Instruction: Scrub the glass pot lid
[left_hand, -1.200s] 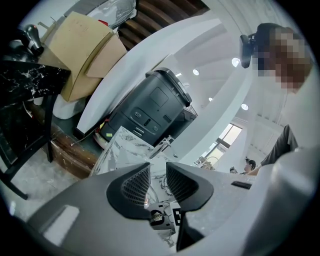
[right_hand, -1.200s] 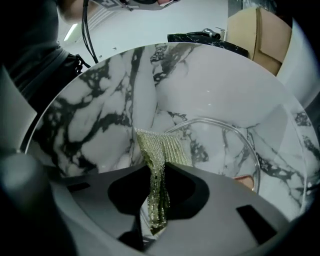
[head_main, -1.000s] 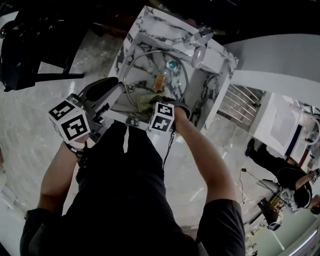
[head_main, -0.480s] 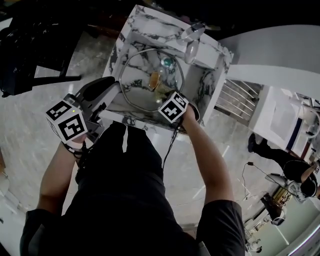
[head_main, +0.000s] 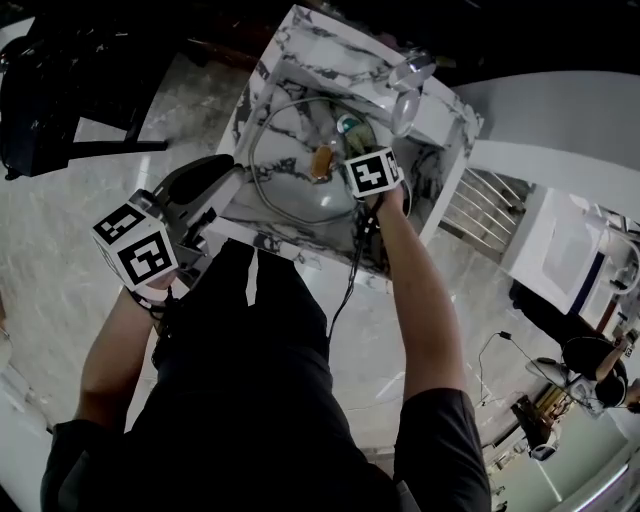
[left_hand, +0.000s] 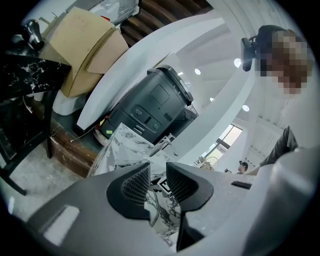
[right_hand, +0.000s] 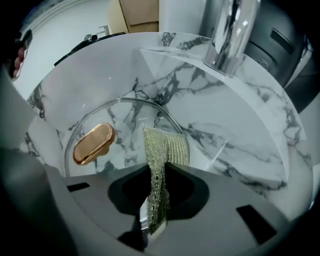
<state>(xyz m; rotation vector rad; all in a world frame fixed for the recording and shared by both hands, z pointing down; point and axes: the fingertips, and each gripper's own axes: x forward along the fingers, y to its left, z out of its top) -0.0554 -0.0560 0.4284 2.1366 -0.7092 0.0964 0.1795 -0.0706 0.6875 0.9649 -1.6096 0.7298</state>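
Observation:
The glass pot lid (head_main: 290, 150) with a copper knob (head_main: 321, 160) rests tilted in the marble sink (head_main: 300, 45). My left gripper (head_main: 232, 188) reaches its near-left edge. In the left gripper view the lid's metal rim (left_hand: 151, 212) runs between the jaws of that gripper (left_hand: 155, 182), which appears shut on the lid. My right gripper (head_main: 358, 160) is over the lid's far right part, beside the knob. In the right gripper view this gripper (right_hand: 157, 200) is shut on a green-gold mesh scrub cloth (right_hand: 162, 150) that hangs onto the lid (right_hand: 125, 130), right of the knob (right_hand: 93, 143).
A chrome faucet (head_main: 405, 85) stands at the sink's far right corner, tall above the basin wall (right_hand: 240, 125). A black bin (left_hand: 155, 105) and a cardboard box (left_hand: 80, 45) stand beyond the sink. A metal rack (head_main: 480, 205) and a person (head_main: 590, 360) are to the right.
My right gripper has carried the cloth from the lid's near edge across to its far right, past the knob. The left gripper has stayed at the lid's near-left rim.

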